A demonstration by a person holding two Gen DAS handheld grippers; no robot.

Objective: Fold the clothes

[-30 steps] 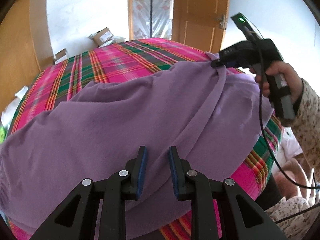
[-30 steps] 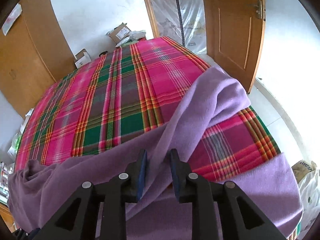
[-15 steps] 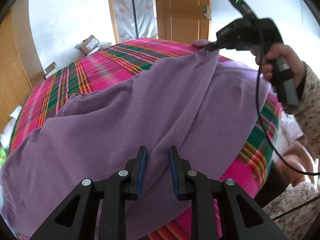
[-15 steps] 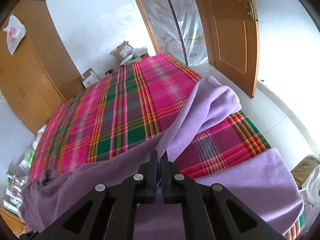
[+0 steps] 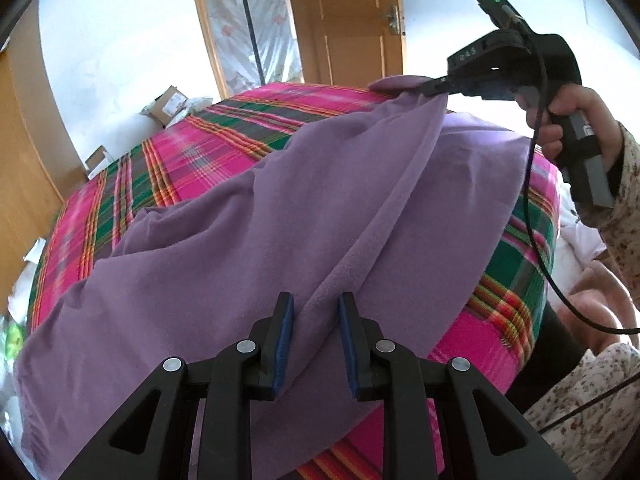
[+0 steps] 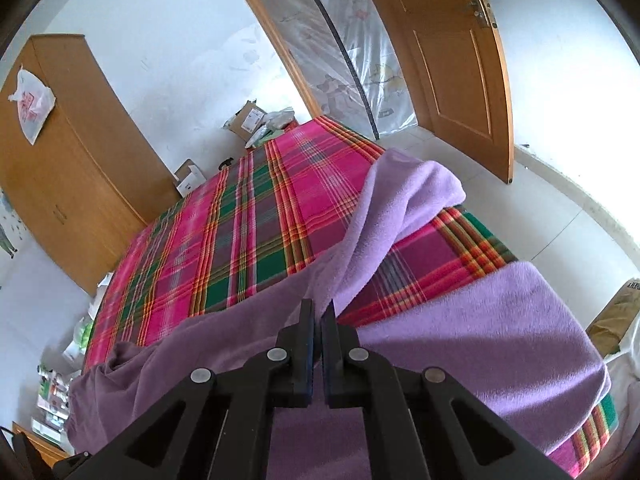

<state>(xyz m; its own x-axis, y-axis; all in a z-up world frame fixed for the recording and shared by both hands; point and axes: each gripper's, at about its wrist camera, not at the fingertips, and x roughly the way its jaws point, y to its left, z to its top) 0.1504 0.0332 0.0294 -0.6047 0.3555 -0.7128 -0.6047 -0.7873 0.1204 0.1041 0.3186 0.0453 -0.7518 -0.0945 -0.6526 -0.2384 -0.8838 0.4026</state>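
Stretching taut from the right hand-held gripper (image 5: 430, 87), clamped on it, the purple garment (image 5: 224, 248) runs between the left hand-held gripper's (image 5: 316, 316) parted pads.

Far half of the plaid bed (image 6: 248, 232) lies bare (boxes (image 6: 250, 118) sit beyond it); purple cloth (image 5: 240, 260) drapes the near half.

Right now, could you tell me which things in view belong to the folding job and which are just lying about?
Belonging to the job:
- purple fleece garment
- right tool, shut on its edge
- left tool, straddling a fold
- plaid bedspread

Lying about:
- cardboard boxes
- plastic bag on wardrobe
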